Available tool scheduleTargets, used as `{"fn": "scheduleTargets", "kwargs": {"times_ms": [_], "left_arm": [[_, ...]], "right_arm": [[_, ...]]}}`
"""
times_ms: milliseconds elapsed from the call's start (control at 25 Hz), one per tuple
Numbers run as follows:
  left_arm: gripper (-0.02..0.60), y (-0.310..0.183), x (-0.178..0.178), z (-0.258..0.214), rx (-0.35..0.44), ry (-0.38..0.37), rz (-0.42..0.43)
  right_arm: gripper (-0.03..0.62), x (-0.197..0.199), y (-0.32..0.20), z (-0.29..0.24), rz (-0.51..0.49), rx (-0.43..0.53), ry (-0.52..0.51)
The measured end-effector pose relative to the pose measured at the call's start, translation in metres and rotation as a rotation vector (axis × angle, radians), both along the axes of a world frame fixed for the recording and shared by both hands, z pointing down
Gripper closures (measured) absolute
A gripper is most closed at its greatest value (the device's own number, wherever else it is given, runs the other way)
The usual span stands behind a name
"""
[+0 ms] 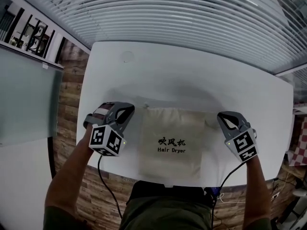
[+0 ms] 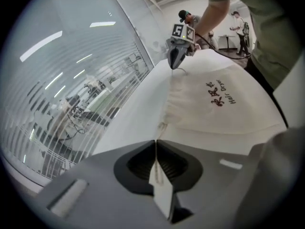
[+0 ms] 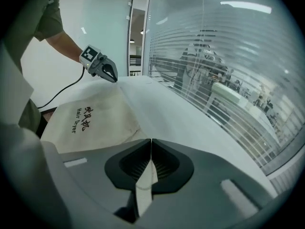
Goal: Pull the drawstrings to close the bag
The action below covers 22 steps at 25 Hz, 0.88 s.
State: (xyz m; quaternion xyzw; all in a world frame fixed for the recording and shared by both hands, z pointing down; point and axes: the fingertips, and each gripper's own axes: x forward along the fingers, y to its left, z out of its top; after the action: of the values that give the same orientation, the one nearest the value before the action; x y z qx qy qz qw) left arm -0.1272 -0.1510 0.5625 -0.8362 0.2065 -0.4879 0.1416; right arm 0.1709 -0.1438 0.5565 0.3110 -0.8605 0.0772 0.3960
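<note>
Two grippers flank the bag (image 1: 172, 128) at its mouth; left gripper (image 1: 129, 109) clamps the left drawstring (image 2: 161, 127); right gripper (image 1: 220, 115) is closed, seemingly on the right drawstring (image 3: 140, 132); we advise opposite outward pulls.

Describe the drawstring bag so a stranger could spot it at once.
Find the white table by the blinds. At its near edge, between the left gripper and right gripper, lies the bag: a flat cream cloth pouch, the only thing printed with black characters and "Hair Dryer".
</note>
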Motion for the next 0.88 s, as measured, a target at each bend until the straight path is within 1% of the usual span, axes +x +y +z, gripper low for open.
{"fn": "scheduleTargets", "kwargs": {"times_ms": [120, 200, 400, 560, 680, 760, 880], "left_arm": [[0.571, 0.004, -0.002, -0.017, 0.027, -0.003, 0.003], [0.572, 0.007, -0.008, -0.028, 0.058, -0.011, 0.0], [0.574, 0.021, -0.02, -0.069, 0.191, -0.024, 0.017], [0.575, 0.023, -0.025, -0.107, 0.287, -0.055, 0.011], [0.575, 0.022, -0.027, -0.127, 0.336, -0.057, -0.021], [0.575, 0.022, -0.026, -0.142, 0.368, -0.06, -0.034], [0.576, 0.02, -0.029, -0.176, 0.418, -0.072, -0.055]], "right_arm": [[0.577, 0.003, 0.001, -0.016, -0.001, 0.058, 0.046], [0.577, 0.004, 0.005, -0.023, -0.007, 0.095, 0.089], [0.579, 0.007, 0.021, -0.065, -0.025, 0.238, 0.196], [0.579, 0.006, 0.031, -0.11, -0.043, 0.369, 0.262], [0.579, 0.012, 0.035, -0.131, -0.031, 0.429, 0.283], [0.579, 0.02, 0.037, -0.144, -0.005, 0.451, 0.283], [0.579, 0.033, 0.039, -0.172, 0.043, 0.481, 0.281]]}}
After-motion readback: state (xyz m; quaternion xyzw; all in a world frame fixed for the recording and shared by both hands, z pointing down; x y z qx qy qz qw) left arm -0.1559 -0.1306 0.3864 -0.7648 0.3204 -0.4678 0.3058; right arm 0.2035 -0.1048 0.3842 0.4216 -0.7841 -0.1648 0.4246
